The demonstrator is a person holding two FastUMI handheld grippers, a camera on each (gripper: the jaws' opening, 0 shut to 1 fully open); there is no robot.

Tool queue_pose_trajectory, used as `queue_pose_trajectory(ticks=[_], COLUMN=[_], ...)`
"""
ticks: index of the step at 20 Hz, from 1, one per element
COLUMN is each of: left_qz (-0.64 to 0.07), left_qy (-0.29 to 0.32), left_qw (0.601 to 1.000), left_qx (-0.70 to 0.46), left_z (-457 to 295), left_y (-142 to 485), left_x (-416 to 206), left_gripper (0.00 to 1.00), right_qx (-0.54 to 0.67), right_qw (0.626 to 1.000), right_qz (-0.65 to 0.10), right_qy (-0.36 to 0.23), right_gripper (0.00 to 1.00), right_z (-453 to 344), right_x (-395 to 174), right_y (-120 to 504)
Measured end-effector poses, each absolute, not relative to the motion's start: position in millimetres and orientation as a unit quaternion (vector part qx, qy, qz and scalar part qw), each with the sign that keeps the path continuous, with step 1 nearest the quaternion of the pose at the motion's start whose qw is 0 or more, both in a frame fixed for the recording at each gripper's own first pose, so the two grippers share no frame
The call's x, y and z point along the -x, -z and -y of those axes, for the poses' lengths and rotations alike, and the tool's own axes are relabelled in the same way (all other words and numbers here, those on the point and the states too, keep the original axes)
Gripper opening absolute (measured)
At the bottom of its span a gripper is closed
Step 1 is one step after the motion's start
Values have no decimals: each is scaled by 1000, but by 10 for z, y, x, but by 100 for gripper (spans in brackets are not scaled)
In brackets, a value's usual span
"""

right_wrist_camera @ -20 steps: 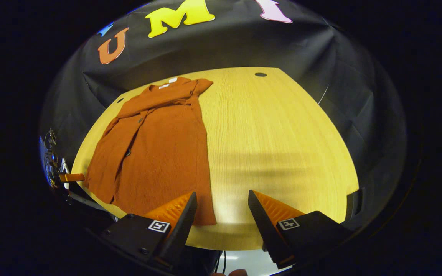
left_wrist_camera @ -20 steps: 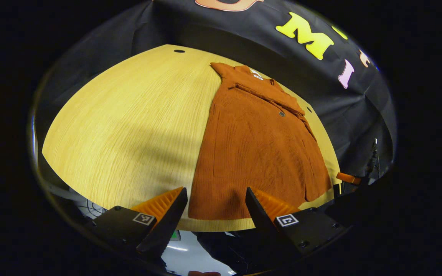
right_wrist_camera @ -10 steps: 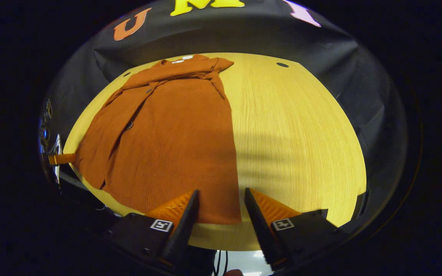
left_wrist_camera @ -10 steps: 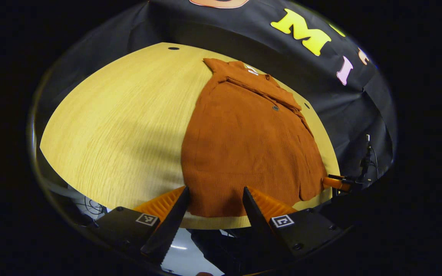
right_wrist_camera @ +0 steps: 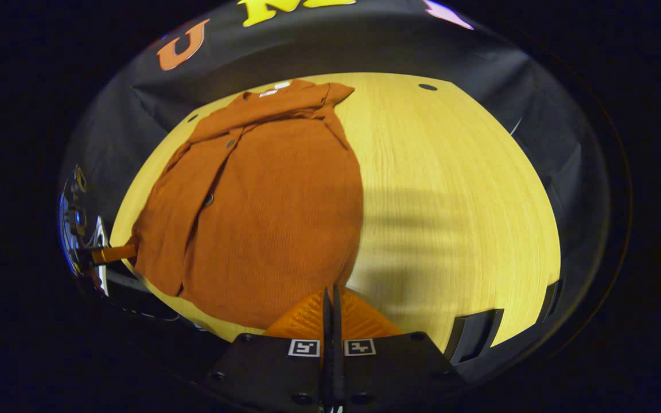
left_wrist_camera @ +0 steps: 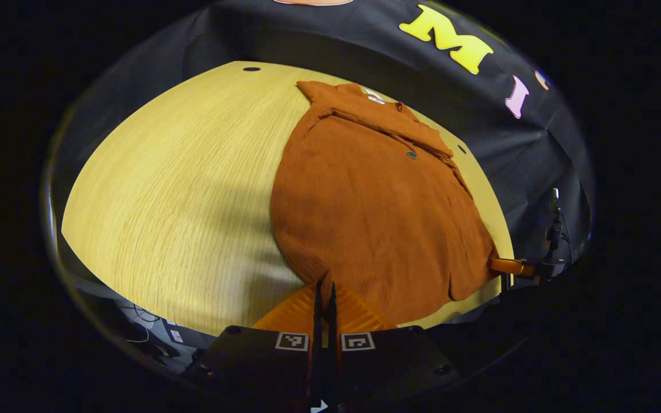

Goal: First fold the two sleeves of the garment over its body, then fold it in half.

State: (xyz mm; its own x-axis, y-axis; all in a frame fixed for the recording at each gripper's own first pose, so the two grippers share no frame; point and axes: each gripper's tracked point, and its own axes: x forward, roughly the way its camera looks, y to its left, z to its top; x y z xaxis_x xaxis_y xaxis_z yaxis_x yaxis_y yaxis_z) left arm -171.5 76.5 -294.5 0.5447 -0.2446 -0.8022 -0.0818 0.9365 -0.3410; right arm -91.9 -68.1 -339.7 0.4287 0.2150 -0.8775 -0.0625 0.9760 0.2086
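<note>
A rust-orange knitted garment lies flat on the yellow wooden table, collar far, hem near, with its sleeves lying across the body. My left gripper is shut on the hem at its near left corner, and the cloth bunches toward the fingertips. In the right gripper view the garment fills the left half of the table, and my right gripper is shut on the hem's right corner. Each view catches the other gripper at the opposite hem corner: the right gripper and the left gripper.
The black cloth wall rises just behind the table's far edge. A small dark hole marks the far left of the tabletop, and another hole the far right. Bare wood lies on both sides of the garment. The table's near edge runs right under my fingers.
Both grippers moved down and forward to the hem and went from open to shut on its two near corners. The hem edge now puckers toward the left fingertips.
</note>
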Motion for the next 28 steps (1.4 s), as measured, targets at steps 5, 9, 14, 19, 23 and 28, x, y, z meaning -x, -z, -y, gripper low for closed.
queue_pose_trajectory(ticks=[5, 9, 14, 19, 23, 28], left_qz=[-428, -369, -345, -326, -330, -343], left_qy=[75, 99, 113, 106, 81, 92], left_qw=[884, 915, 923, 930, 929, 919], left_qx=[174, 127, 126, 131, 145, 172], left_z=[-714, -709, -647, -698, -813, -897], left_y=[2310, 1695, 1244, 950, 846, 765], left_x=[1574, 1221, 1266, 1053, 444, -566], left_gripper=[3, 3, 3, 3, 3, 3], right_qx=[-127, -162, -181, -202, -210, -230], right_qw=[856, 876, 890, 901, 910, 902], right_qz=[-495, -448, -411, -374, -344, -350], right_qy=[-76, -80, -82, -86, -94, -105], right_gripper=[0, 0, 0, 0, 0, 0], right_z=[706, 681, 744, 702, 624, 558], right_x=[717, 350, 227, -254, -1096, -2080], right_y=[2900, 2318, 1711, 1167, 1021, 1041])
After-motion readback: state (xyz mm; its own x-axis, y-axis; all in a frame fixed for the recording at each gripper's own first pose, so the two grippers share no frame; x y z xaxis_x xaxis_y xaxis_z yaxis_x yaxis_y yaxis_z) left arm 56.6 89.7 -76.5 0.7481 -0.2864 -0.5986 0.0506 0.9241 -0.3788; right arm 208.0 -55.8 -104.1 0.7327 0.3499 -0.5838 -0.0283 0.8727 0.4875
